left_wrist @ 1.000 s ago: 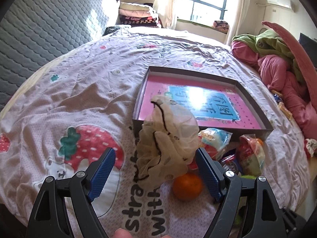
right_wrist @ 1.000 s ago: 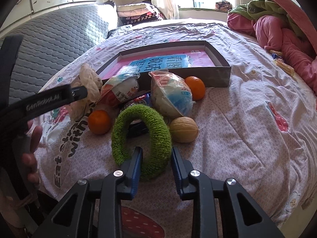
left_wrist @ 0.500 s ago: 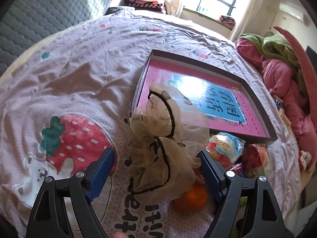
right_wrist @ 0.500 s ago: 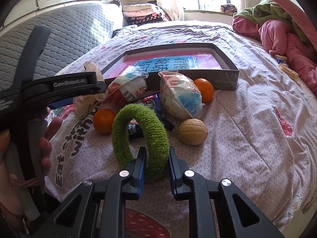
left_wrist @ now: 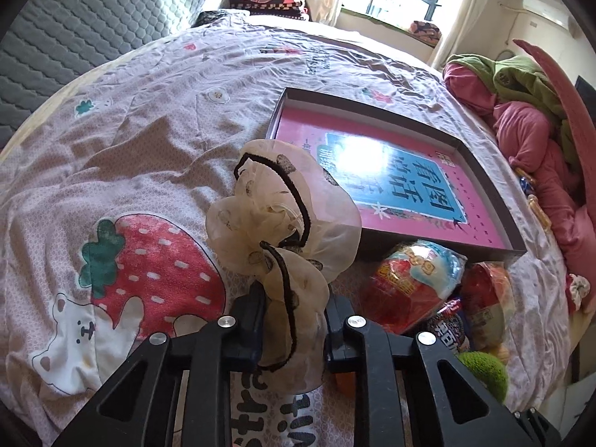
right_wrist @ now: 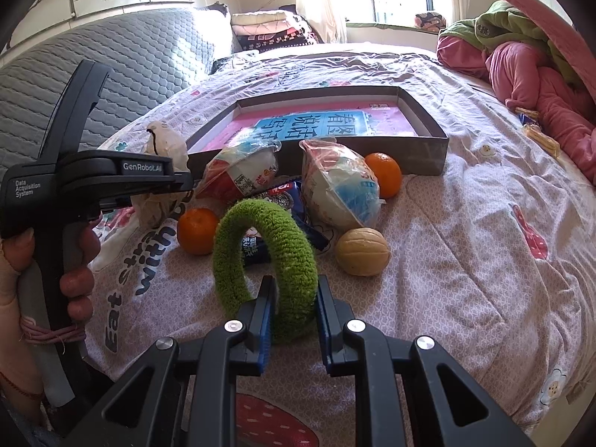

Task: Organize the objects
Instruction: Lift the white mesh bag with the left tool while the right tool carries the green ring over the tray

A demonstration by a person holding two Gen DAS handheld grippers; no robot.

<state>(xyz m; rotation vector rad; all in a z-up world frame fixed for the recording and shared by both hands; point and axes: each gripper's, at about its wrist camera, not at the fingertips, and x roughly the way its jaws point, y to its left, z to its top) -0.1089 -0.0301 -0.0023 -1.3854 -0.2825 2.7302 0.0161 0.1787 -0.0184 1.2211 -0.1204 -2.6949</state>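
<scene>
Ahead of my right gripper the way to the tray is blocked by 2 wrapped snack packs, 2 oranges and a walnut-like ball, all bunched against its near wall. Bare bedspread lies open on the right of that cluster. From my left gripper, bedspread beyond the scrunchie is open left of the tray, whose pink floor holds nothing.

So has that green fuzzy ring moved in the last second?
Yes, slightly. In the right wrist view the green ring now stands upright, pinched in the right gripper, its top lifted toward the blue packet behind it.
</scene>
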